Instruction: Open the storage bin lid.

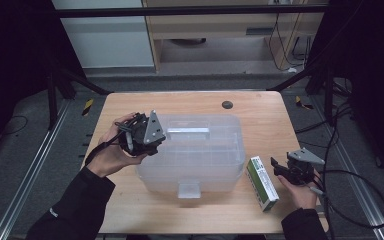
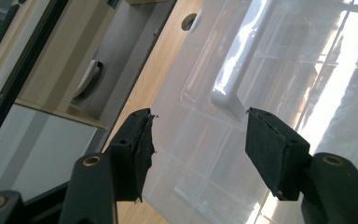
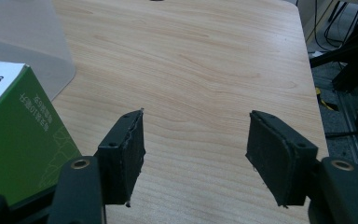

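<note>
**Grippers poised at a closed storage box**

Hands hold both tools at a wooden table [image 1: 130, 210], and the work appears to be at its opening stage. A translucent plastic box [image 1: 190, 165] sits in the middle of the tabletop with its lid on; a white handle [image 1: 188, 133] lies flat along the lid, and a latch tab [image 1: 188, 190] juts from the near side. The left gripper [image 1: 142, 135] hovers at the box's left end, angled toward the lid. In the left gripper view its jaws stand wide apart with nothing between them, and the handle's end [image 2: 228, 95] lies just beyond the gap. The right gripper [image 1: 285, 170] rests low near the table's right edge, just beside a green-and-white carton [image 1: 262, 182] that lies flat between it and the box. In the right gripper view its jaws are likewise spread and empty, aimed at bare wood, with the carton [image 3: 18, 135] at their left.

Judging from this, the step in hand is the approach: the left tool seems bound for the handle or lid. The next move would call for lowering it so the spread jaws straddle the handle's end before closing. The right tool would need to swing left to reach the carton.
</note>
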{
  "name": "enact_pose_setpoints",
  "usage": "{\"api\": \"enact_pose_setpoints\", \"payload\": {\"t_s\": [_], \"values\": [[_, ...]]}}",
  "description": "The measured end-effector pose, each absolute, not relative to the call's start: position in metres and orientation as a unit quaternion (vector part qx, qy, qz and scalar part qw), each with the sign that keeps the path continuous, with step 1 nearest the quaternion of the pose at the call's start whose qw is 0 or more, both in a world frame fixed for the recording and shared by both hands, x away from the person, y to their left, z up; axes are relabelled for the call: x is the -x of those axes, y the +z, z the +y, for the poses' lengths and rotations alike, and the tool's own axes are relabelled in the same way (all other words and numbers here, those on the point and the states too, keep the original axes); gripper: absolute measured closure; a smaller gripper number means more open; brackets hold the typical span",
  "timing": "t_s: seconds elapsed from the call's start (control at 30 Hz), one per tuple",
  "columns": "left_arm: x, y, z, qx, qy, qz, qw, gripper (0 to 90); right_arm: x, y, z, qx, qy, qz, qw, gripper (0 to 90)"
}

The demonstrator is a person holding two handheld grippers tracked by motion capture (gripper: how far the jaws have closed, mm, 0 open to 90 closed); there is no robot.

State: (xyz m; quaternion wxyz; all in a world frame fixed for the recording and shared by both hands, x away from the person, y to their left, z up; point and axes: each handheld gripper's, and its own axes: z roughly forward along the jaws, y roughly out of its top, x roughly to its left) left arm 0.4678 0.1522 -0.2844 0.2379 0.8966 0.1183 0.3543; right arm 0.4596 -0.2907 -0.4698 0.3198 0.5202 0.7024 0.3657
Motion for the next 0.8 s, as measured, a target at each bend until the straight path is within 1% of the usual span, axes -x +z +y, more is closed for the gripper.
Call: {"api": "enact_pose_setpoints", "payload": {"t_s": [0.8], "values": [[-0.475, -0.296, 0.117, -0.907, 0.375, 0.072, 0.177, 43.7, -0.461, -0.472, -0.29, -0.521, 0.361, 0.706, 0.315, 36.7]]}}
